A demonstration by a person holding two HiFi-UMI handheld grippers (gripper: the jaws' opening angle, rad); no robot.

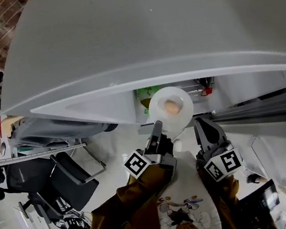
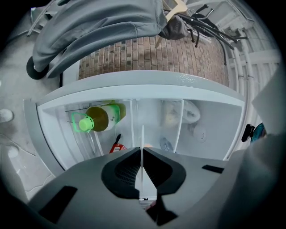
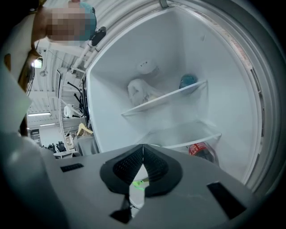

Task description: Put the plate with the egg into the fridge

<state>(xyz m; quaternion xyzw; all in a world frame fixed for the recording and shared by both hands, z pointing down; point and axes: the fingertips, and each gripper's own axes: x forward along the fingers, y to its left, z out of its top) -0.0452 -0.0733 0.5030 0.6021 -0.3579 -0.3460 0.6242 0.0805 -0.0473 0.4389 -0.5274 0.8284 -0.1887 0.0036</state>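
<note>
A round white plate (image 1: 179, 95) carries a brownish egg (image 1: 171, 106) and hangs in front of the open fridge (image 1: 146, 34), just below its grey top. My left gripper (image 1: 157, 127) is shut on the plate's near left rim. In the left gripper view the plate (image 2: 143, 179) shows edge-on as a thin white sliver between the left gripper's (image 2: 142, 150) closed jaws. My right gripper (image 1: 198, 124) sits just off the plate's near right edge. In its own view the right gripper (image 3: 143, 146) has its jaws touching at the tips with nothing between them.
Inside the fridge lie a green-capped bottle (image 2: 100, 117) and a red can (image 2: 117, 146) on the left, with white shelves (image 3: 170, 96) and a small blue item (image 3: 188, 81). Black chairs (image 1: 62, 182) and clutter stand at the left on the floor.
</note>
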